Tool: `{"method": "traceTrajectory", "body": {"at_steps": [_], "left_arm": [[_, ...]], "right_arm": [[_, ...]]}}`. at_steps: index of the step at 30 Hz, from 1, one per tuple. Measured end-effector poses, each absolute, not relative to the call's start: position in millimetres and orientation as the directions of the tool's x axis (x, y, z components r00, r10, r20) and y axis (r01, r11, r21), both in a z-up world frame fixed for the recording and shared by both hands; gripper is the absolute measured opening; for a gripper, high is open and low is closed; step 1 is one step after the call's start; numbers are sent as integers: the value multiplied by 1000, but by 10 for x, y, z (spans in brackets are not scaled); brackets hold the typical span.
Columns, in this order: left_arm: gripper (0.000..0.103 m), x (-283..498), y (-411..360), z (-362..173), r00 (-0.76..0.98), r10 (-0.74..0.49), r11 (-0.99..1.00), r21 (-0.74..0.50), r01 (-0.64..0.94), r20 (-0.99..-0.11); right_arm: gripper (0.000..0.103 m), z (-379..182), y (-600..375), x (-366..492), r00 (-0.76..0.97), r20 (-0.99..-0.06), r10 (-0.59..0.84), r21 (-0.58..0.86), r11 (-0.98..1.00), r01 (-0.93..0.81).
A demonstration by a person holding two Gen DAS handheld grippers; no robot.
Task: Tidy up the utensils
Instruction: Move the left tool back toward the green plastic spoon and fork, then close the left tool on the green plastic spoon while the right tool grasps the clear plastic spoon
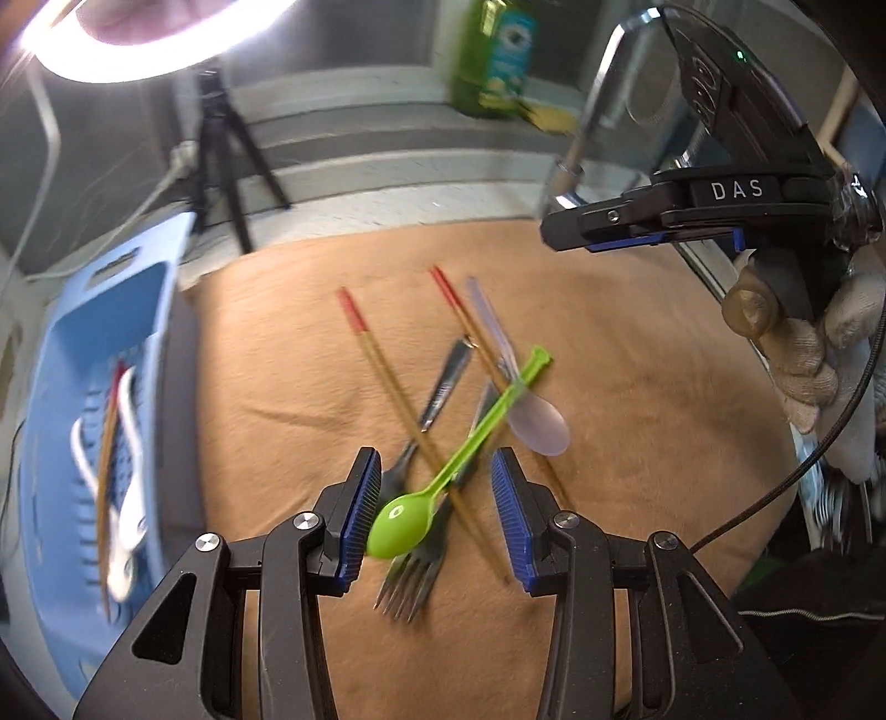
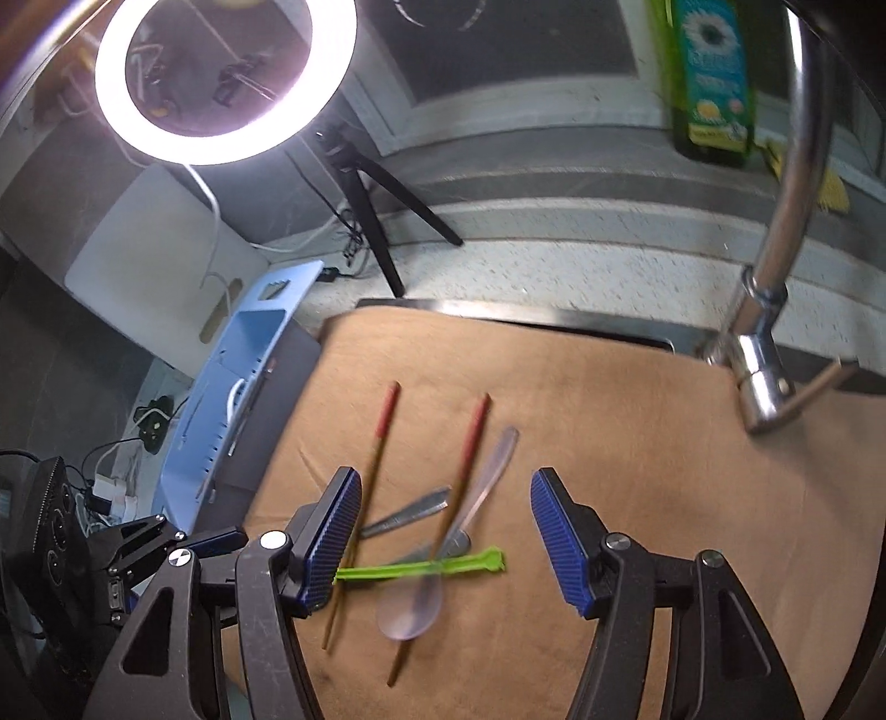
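Hovering left hand-held gripper parted, right hand-held gripper wide, glossy green spoon, tan cloth

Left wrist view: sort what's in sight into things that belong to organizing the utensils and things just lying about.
Belongs to the job:
green spoon
clear spoon
metal forks
red-tipped chopsticks
blue basket, already holding some utensils
brown mat they lie on

Just lying about:
ring light
black tripod
green bottle
faucet

both wrist views look steeply down, sharing the utensil pile.
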State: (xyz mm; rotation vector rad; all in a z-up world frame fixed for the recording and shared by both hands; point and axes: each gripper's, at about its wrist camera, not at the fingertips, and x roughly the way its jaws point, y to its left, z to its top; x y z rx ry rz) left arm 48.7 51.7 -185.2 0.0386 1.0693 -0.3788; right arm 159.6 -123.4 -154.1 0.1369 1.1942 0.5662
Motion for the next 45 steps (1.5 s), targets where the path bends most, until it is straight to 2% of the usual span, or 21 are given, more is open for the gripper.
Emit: {"method": "traceTrajectory", "body": {"at_steps": [3, 8, 17, 20, 27, 30, 34, 36, 40, 45], "left_arm": [[33, 577, 433, -1939, 378, -283, 921, -141, 363, -881], [27, 672, 264, -2063, 313, -270, 895, -118, 431, -911], [27, 731, 68, -2184, 263, -237, 848, -68, 526, -935], [24, 746, 7, -2230, 248, -229, 835, -59, 548, -941], [20, 779, -24, -2280, 233, -233, 833, -70, 549, -944], [16, 802, -31, -2298, 229, -236, 833, -75, 548, -944], [16, 895, -13, -2359, 218, -247, 834, -93, 544, -944], [12, 919, -18, -2389, 214, -248, 834, -96, 543, -945], [11, 955, -41, -2434, 209, -248, 833, -99, 544, -946], [8, 1000, -57, -2449, 216, -248, 837, -97, 539, -944]], "right_arm": [[59, -1664, -1272, 1582, 219, -850, 480, 406, 860, -311], [45, -1926, -1272, 1596, 149, -860, 487, 444, 860, -251], [35, -2198, -1120, 1677, 69, -874, 481, 458, 863, -213], [31, -2243, -1081, 1709, 49, -876, 480, 462, 863, -204], [26, -2299, -1011, 1744, 27, -891, 453, 437, 873, -217], [21, -2330, -975, 1758, 13, -893, 449, 436, 873, -218], [14, -2356, -955, 1771, 6, -897, 442, 430, 876, -219], [11, -2358, -963, 1771, 6, -896, 444, 432, 875, -217], [7, -2358, -994, 1776, 9, -894, 449, 437, 874, -213], [6, -2343, -1039, 1782, 18, -887, 462, 450, 871, -199]]}}
